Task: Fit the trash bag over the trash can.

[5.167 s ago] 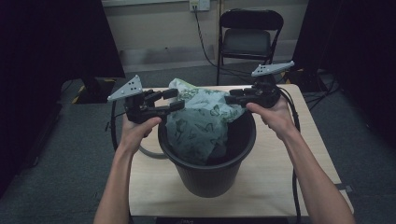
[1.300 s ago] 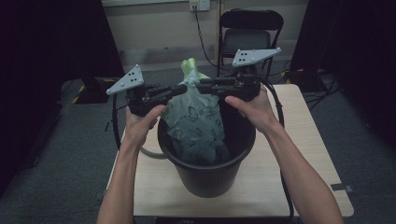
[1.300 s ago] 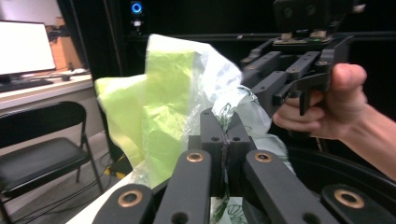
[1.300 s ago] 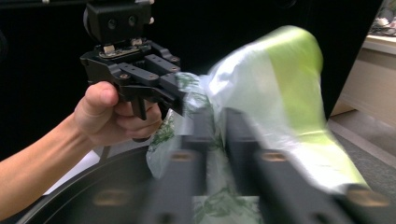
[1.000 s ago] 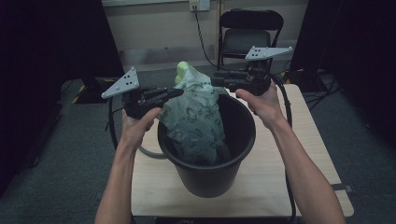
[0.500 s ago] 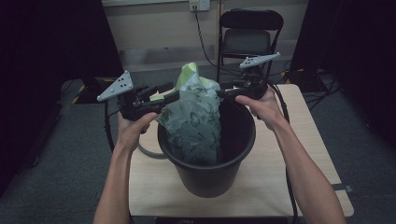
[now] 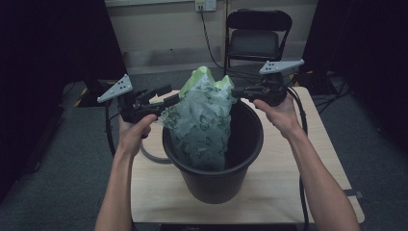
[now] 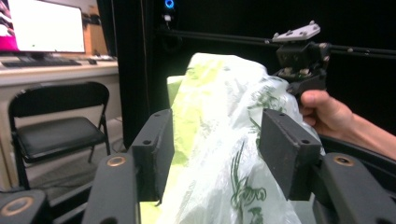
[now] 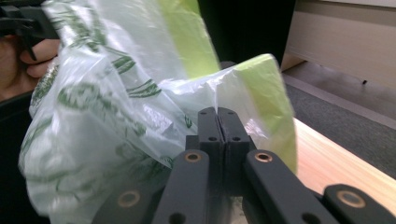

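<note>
At the left of the high view, the left tongs [image 7: 166, 98] stand apart with their 2 jaws either side of the plastic bag [image 7: 202, 120], and they have just been opening; the pads do not press the film. The bag, white with green print, rises out of the black bucket [image 7: 216, 178] on the worktop [image 7: 159, 192]. At the right, the right tongs [image 7: 235, 92] are pressed together, having just closed, on the bag's upper edge. A black chair [image 7: 255, 38] stands behind.

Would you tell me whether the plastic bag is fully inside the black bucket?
Partly: the plastic bag hangs into the black bucket, its top above the rim.
</note>
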Tool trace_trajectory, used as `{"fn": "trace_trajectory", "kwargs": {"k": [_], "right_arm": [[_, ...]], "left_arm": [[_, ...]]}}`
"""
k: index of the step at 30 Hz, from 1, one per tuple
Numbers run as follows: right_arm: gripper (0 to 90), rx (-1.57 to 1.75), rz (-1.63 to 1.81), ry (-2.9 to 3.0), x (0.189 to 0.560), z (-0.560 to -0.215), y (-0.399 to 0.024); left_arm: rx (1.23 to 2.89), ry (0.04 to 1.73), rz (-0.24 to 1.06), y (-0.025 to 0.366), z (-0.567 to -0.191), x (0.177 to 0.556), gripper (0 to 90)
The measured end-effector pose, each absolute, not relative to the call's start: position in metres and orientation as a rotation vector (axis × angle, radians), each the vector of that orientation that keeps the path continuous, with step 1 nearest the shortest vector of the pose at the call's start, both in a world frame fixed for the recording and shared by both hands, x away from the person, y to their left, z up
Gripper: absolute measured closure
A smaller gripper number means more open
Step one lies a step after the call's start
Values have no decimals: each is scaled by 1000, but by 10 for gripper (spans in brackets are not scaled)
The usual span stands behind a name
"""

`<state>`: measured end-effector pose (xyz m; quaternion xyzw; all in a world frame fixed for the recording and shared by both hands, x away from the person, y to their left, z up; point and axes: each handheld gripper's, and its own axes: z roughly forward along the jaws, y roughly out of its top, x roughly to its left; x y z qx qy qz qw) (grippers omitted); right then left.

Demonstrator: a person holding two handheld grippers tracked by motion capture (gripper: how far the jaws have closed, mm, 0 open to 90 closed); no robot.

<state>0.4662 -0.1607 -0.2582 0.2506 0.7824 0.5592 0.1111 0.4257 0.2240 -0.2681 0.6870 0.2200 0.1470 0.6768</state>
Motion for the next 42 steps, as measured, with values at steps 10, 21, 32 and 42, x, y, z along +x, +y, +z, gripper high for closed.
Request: {"fn": "trace_trajectory", "kwargs": {"k": [10,21,32,42], "right_arm": [[614,750,1614,2211,458,-241,-156],[420,663,1745,2215,455,-205,-105],[864,599,1708,2343,457,-217,-96],[900,439,1738,2349,426,-220,-113]], "left_arm": [[1624,439,254,214,-283,424,710],[1649,363,282,205,-270,408,829],[1631,342,299,200,-262,403,790],[1526,387,312,221,-250,411,678]]}}
